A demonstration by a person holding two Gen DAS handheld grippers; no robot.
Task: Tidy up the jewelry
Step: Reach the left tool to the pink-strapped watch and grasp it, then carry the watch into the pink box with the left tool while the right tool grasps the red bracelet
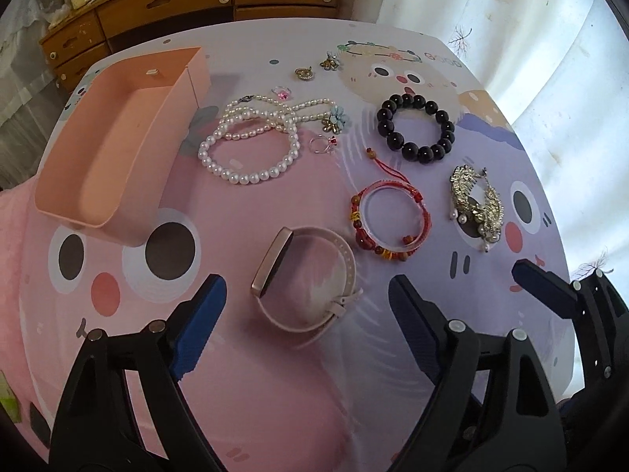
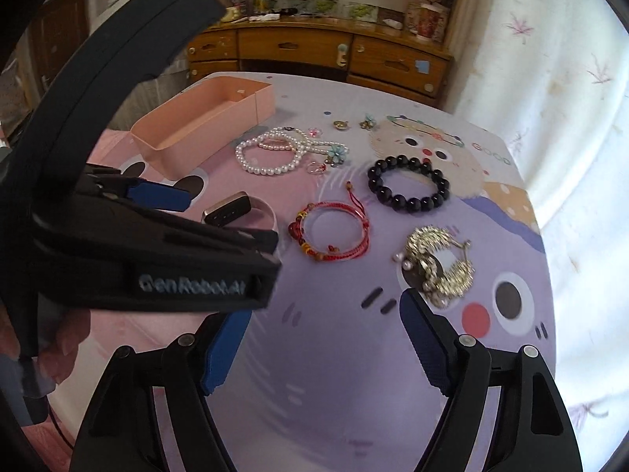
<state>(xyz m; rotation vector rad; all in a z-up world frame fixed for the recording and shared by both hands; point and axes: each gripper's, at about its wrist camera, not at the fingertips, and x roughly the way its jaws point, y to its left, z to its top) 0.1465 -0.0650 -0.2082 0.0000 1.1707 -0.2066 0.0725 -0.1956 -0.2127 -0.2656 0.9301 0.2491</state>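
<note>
Two grippers hung over the table (image 1: 393,51), both w/ jaws spread wide and holding nothing. Left gripper (image 1: 302,306) sat just above the pink watch (image 1: 306,279), which lay betw. its blue fingertips (image 1: 208,303) w/o either pad touching it, as far as the left wrist view showed. Right gripper (image 2: 326,330) hovered low over the purple part of the cloth, its right pad just beside the gold hair comb (image 2: 436,263); contact couldn't be told.

Jewelry lay spread on the cartoon tablecloth (image 1: 196,204). Pink tray (image 1: 118,145) stood at the far left, nothing visible inside. Pearl strands (image 1: 251,137) were piled just right of it, overlapping each other, w/ a blue flower charm (image 1: 334,118) at their right end. Small ring w/ red stone (image 1: 322,145) lay near the pearls; another ring w/ pink stone (image 1: 281,92) sat beyond them. Black bead bracelet (image 1: 416,126) lay apart to the right. Red cord bracelet (image 1: 389,220) sat betw. watch and comb. Two small gold pieces (image 1: 314,69) lay near the far edge. Wood dresser (image 1: 188,0) stood behind the table.
</note>
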